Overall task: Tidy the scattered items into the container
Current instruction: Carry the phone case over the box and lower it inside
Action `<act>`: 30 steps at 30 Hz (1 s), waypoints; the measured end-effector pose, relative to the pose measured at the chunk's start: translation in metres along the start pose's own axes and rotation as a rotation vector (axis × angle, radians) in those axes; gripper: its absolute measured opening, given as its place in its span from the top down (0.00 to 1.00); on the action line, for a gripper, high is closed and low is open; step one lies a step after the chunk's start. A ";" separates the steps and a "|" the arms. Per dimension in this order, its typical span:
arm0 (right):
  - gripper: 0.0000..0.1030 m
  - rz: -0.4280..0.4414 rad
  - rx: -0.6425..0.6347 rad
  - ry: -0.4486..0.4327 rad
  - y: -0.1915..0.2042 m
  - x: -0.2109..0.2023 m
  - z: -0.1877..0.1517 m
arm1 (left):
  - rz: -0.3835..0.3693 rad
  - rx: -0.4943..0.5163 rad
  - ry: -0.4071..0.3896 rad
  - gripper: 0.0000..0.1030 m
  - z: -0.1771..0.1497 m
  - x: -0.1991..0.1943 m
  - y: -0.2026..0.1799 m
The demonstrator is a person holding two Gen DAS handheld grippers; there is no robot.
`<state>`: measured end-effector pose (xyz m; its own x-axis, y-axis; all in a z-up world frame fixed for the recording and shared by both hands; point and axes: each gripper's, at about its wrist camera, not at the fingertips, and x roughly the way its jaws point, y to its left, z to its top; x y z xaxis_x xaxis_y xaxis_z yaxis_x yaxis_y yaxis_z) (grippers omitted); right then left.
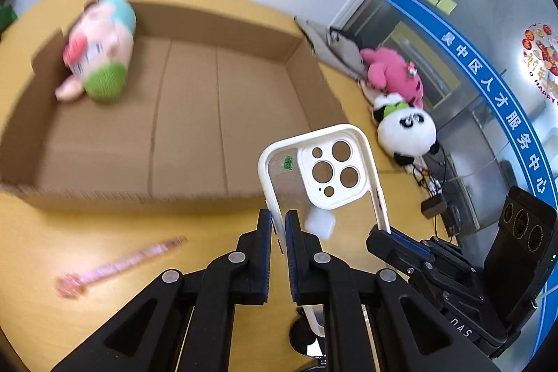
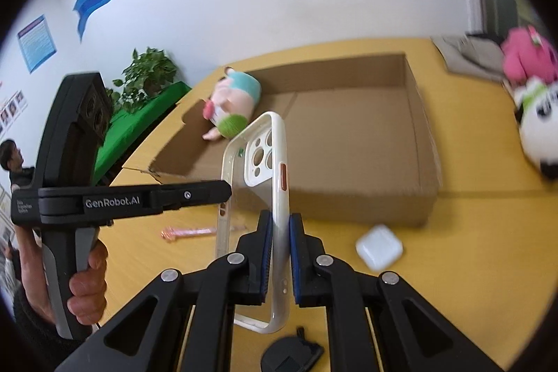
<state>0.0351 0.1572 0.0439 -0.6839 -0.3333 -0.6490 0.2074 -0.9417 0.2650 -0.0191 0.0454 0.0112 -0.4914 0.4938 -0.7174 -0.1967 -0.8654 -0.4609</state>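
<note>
The white phone case is held off the table by both grippers at once, its long axis running straight ahead from the fingers, camera cut-outs at the far end. The left gripper is clenched on one long rim and the right gripper is clamped on the opposite rim, so neither hand is nearer; both grip the case's near half. The cardboard box lies ahead: at about 11 o'clock from the case in the left wrist view, 12 to 1 o'clock in the right wrist view, its near wall just beyond the case's tip. The coming move probably turns on carrying the case forward over that wall. Inside the box, at its far left corner, lies a plush pig. Still on the table are a white earbud case at 3 o'clock of the right gripper, a pink pen at 9 o'clock, and a panda plush with a pink plush at 2 o'clock beyond the box.
</note>
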 end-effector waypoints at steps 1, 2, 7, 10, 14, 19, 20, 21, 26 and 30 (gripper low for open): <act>0.92 0.000 -0.015 -0.003 0.004 0.000 0.006 | 0.006 0.006 -0.011 0.93 0.006 -0.006 0.001; 0.92 0.003 -0.026 -0.004 0.008 0.000 0.012 | 0.011 0.010 -0.021 0.94 0.012 -0.012 0.002; 0.92 0.007 -0.090 0.011 0.024 0.008 0.041 | 0.025 0.035 -0.061 0.96 0.047 -0.037 0.007; 0.92 -0.007 -0.121 0.014 0.031 0.016 0.059 | 0.052 0.063 -0.079 0.96 0.065 -0.047 0.008; 0.91 -0.036 -0.144 0.012 0.036 0.026 0.079 | 0.072 0.072 -0.086 0.96 0.085 -0.046 0.013; 0.91 -0.049 -0.161 0.008 0.038 0.042 0.105 | 0.078 0.061 -0.096 0.96 0.110 -0.043 0.023; 0.91 -0.047 -0.163 0.006 0.038 0.044 0.110 | 0.081 0.061 -0.100 0.96 0.115 -0.043 0.025; 0.91 -0.042 -0.164 0.003 0.037 0.046 0.116 | 0.083 0.061 -0.105 0.96 0.118 -0.043 0.025; 0.91 -0.013 -0.157 -0.009 0.034 0.056 0.139 | 0.094 0.067 -0.122 0.96 0.146 -0.045 0.031; 0.91 0.010 -0.135 0.000 0.029 0.071 0.158 | 0.120 0.079 -0.117 0.96 0.170 -0.038 0.035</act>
<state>-0.1176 0.1134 0.1182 -0.6812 -0.3425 -0.6471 0.3064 -0.9361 0.1729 -0.1516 -0.0184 0.1110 -0.6098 0.3775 -0.6968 -0.1946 -0.9237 -0.3301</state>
